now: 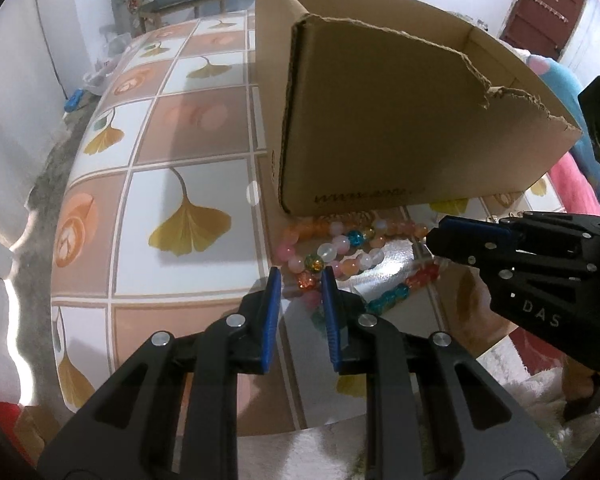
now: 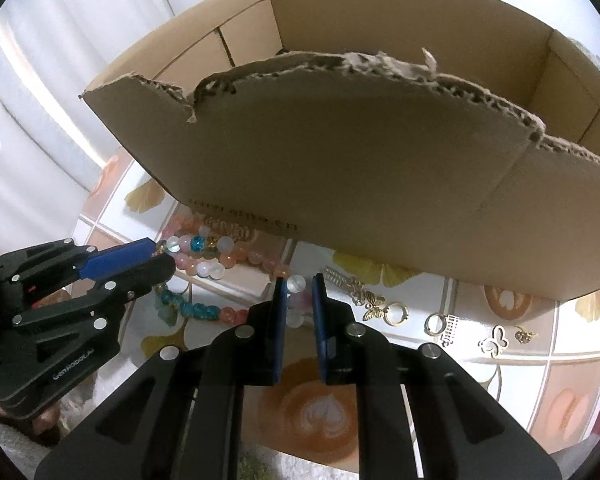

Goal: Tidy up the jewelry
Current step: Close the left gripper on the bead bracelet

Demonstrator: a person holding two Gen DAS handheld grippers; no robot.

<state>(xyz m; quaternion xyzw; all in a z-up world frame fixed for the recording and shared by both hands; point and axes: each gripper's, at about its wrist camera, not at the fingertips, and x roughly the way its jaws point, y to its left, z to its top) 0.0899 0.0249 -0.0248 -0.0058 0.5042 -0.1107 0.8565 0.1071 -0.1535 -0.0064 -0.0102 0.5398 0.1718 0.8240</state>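
"DAS" on right tongs (image 1: 432, 236); box (image 1: 380, 128) print and other tongs' lettering unreadable.

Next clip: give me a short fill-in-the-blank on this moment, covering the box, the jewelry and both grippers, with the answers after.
1. The cardboard box has a near wall whose top edge is ____.
2. The beaded bracelets lie on the table, ____ the box.
3. A gold charm shaped like a ____ lies near the gold rings.
4. The pads of the left gripper and the right gripper are coloured ____.

Missing words: torn; outside; butterfly; blue
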